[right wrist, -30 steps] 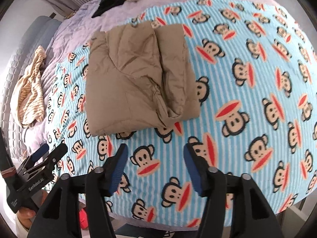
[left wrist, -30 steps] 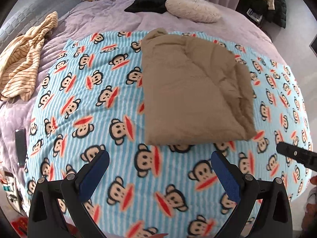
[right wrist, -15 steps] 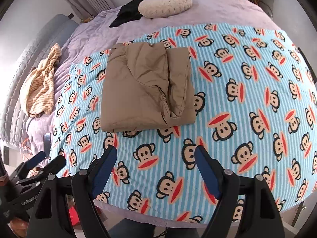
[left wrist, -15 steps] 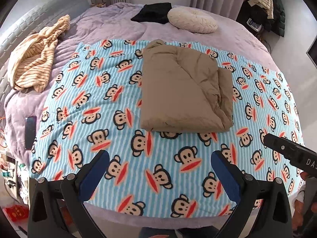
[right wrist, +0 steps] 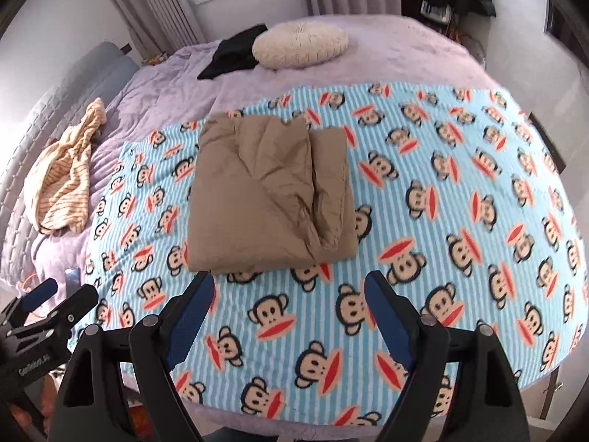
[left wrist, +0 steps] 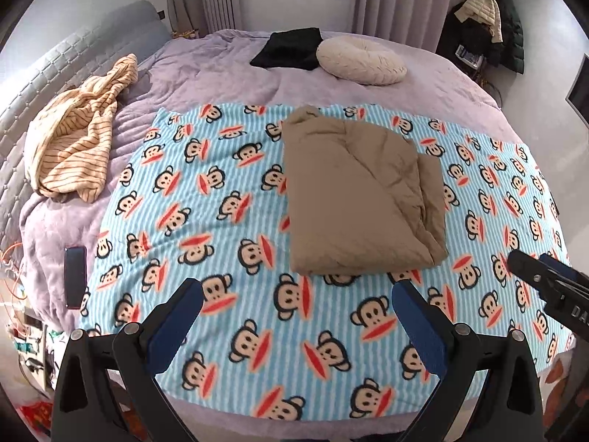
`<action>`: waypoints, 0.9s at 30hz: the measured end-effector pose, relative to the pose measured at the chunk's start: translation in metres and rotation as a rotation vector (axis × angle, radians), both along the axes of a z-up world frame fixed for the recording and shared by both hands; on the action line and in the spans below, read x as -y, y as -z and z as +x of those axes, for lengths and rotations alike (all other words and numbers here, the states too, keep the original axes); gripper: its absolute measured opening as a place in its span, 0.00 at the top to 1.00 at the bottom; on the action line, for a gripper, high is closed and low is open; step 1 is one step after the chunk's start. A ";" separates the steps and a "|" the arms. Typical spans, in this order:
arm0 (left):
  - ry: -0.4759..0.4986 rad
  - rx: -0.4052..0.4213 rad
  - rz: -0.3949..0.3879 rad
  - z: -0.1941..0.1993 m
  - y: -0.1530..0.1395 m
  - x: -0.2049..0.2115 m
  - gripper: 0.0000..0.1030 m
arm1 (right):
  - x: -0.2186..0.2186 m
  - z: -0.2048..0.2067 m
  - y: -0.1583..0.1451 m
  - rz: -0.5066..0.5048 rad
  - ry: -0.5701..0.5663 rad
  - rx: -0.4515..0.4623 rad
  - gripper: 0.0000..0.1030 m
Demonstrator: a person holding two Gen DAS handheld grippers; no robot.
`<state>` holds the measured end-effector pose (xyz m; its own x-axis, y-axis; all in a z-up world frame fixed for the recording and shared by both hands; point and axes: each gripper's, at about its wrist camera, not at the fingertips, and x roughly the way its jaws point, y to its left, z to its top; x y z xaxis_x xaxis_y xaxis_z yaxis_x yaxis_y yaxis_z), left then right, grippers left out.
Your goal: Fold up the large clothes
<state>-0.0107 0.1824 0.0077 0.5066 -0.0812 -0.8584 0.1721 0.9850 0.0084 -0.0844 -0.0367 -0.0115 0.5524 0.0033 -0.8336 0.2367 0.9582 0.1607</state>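
A tan garment (left wrist: 357,199) (right wrist: 268,195) lies folded into a thick rectangle on the blue monkey-print blanket (left wrist: 206,221) (right wrist: 460,221). My left gripper (left wrist: 294,316) hangs above the blanket's near edge, short of the garment, with its blue pads wide apart and nothing between them. My right gripper (right wrist: 289,305) hovers just in front of the garment's near edge, open and empty. Each gripper shows at the edge of the other's view: the right one (left wrist: 545,280), the left one (right wrist: 51,302).
A cream striped garment (left wrist: 77,140) (right wrist: 64,180) lies crumpled at the bed's left side. A round cream cushion (left wrist: 360,59) and a black cloth (left wrist: 289,48) rest at the far end. A dark phone (left wrist: 75,276) sits near the left edge. Coats (left wrist: 486,18) hang at the back right.
Both grippers have risen and drawn back from the folded garment, which now looks smaller and farther. The right gripper's jaws have spread wider. The garment has not moved.
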 end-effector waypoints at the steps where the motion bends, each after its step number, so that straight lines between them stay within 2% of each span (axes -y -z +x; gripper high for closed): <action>1: 0.002 0.008 0.000 0.002 -0.002 -0.001 0.00 | -0.002 0.000 -0.006 -0.022 0.005 0.017 0.17; 4: 0.008 0.027 0.001 0.006 -0.009 -0.002 0.00 | -0.005 0.000 -0.019 -0.052 0.026 0.061 0.14; 5: 0.010 0.033 -0.002 0.007 -0.011 -0.002 0.00 | -0.004 0.001 -0.022 -0.052 0.032 0.068 0.00; 14: -0.006 0.061 -0.008 0.009 -0.024 -0.005 0.00 | -0.014 0.010 -0.036 -0.066 0.012 0.074 0.00; 27: -0.013 0.068 -0.005 0.008 -0.027 -0.004 0.00 | -0.013 0.012 -0.037 -0.073 0.019 0.067 0.00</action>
<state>-0.0027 0.1869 0.0349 0.5645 -0.0785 -0.8217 0.1583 0.9873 0.0144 -0.0727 -0.0242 0.0257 0.6064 -0.0670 -0.7923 0.2459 0.9634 0.1067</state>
